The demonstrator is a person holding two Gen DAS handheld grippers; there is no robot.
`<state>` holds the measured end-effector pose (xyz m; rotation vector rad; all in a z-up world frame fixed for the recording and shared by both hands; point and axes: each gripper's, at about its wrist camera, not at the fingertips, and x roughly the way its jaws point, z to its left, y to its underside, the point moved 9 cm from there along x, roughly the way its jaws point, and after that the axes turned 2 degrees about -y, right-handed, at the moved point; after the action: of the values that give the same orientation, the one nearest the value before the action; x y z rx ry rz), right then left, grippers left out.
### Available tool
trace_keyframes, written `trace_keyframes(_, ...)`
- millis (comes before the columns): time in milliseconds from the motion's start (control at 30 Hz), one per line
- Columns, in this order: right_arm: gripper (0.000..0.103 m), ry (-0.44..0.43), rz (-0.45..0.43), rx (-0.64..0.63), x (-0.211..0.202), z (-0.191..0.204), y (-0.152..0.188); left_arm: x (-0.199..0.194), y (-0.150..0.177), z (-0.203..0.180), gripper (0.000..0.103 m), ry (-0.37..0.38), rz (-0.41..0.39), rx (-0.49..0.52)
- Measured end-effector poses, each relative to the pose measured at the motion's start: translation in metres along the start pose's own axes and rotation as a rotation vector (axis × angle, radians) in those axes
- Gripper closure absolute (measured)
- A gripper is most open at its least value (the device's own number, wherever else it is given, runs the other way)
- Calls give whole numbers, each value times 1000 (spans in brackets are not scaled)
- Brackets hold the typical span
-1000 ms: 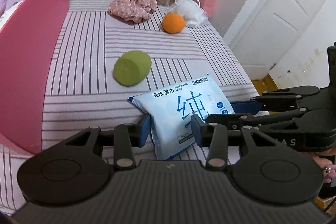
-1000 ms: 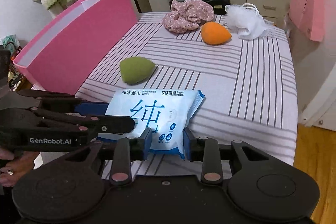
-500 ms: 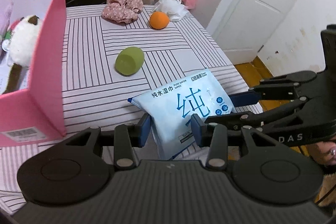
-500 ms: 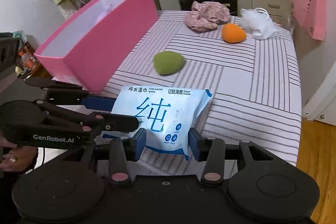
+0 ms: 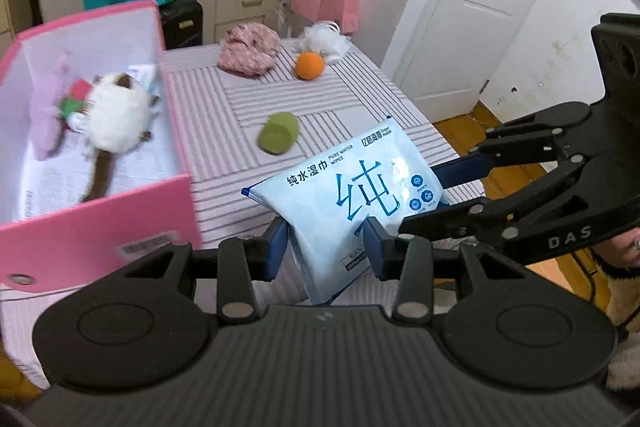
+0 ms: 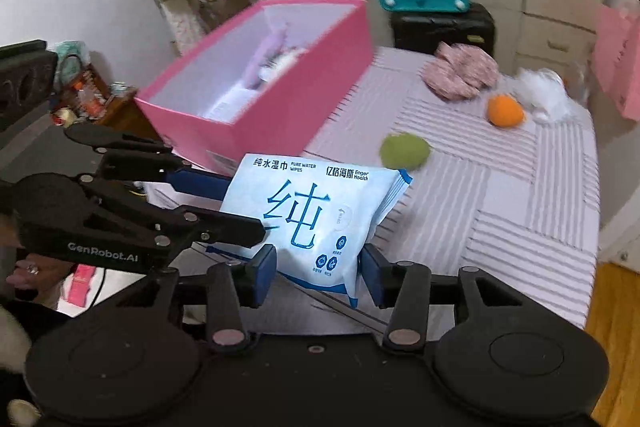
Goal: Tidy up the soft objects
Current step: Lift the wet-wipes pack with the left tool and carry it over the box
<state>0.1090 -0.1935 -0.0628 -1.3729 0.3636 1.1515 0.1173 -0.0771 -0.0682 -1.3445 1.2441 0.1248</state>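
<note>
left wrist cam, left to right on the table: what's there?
Pink box → green sponge → wipes pack, held by both grippers. Along the far edge: floral scrunchie → orange sponge.

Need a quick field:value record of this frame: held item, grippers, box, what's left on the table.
held item: wet wipes pack, lifted above the striped table
left gripper: shut on one end of the pack
right gripper: shut on the other end
pink box: open, plush toy inside
left on table: green sponge, orange sponge, floral scrunchie, white mesh puff
</note>
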Motion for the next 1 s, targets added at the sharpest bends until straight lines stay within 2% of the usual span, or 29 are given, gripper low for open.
trace_keyframes(167,50,-32,-29,-68,-2,32,-23,-33,-3,22,63,-42,-35,7)
trace_keyframes(367,50,-43,-69,-150,-4,62,-56,-66,-10,48,63,-27,-42,-28)
trace_keyframes(500,50,-51,-88,-206,1,79,-80,-80,-20,68,63,-71,-82,-31)
trace_keyframes(767,50,-106,-92,-220,43,92,-124,-85,-44,123,63,-167,-114,-60)
trace_keyframes(1000,54,-124,-23,-192,90,92,-140,-61,-52,170,63,-207,-46,-96)
